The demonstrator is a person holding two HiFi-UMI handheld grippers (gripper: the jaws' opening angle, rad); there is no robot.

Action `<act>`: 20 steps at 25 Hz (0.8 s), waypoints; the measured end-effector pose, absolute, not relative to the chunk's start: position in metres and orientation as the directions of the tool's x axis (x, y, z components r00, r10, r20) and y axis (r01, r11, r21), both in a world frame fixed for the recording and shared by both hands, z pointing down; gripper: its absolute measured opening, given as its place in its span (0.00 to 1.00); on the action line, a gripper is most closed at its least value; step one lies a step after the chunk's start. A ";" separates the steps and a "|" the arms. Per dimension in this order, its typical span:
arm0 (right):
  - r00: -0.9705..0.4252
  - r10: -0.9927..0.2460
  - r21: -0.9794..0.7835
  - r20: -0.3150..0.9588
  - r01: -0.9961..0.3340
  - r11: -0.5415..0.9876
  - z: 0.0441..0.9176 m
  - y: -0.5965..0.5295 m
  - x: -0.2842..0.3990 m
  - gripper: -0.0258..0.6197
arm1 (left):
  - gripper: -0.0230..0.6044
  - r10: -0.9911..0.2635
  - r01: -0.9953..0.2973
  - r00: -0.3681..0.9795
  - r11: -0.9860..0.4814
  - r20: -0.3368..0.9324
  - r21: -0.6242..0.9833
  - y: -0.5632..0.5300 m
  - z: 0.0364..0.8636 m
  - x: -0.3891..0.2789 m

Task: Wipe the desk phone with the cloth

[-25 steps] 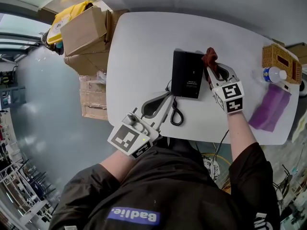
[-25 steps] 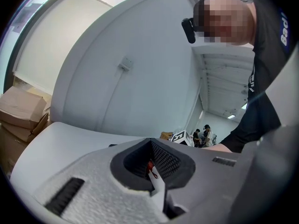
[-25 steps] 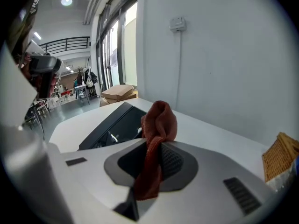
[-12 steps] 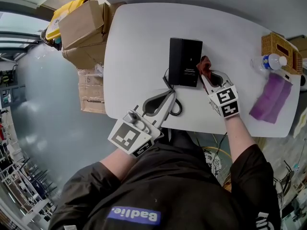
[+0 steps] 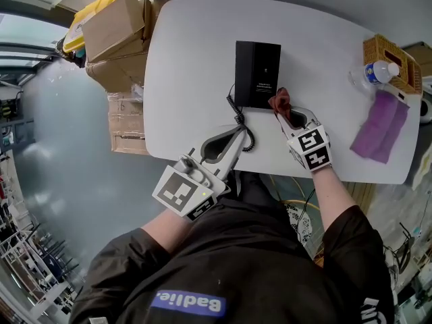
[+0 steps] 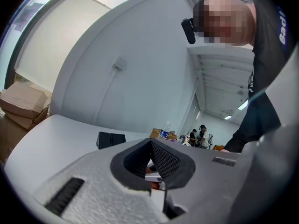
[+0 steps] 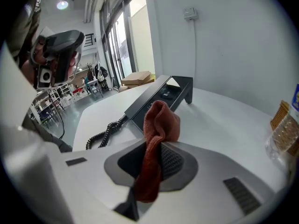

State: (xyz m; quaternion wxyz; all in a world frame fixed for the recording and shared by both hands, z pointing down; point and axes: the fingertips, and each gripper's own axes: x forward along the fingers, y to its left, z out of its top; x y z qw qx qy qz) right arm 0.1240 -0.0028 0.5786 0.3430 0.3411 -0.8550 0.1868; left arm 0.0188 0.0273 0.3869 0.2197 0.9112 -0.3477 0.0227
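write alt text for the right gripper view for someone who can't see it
The right gripper has its jaws shut on a reddish-brown cloth, whose bunched end sticks up past the tips. Just beyond it a black desk phone lies on a white table, its coiled cord trailing to the left.

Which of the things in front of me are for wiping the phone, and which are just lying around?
For the job:
- black desk phone
- rust-red cloth, pinched in the jaws of the right gripper

Lying about:
- purple cloth
- clear plastic water bottle
- woven wicker basket
- brown cardboard boxes
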 end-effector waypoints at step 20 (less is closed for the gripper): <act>-0.362 -0.656 0.135 0.662 -0.804 0.579 0.433 -0.096 0.135 0.15 | 0.06 -0.570 -0.560 0.819 -0.763 0.074 0.325 -0.036 0.319 -0.044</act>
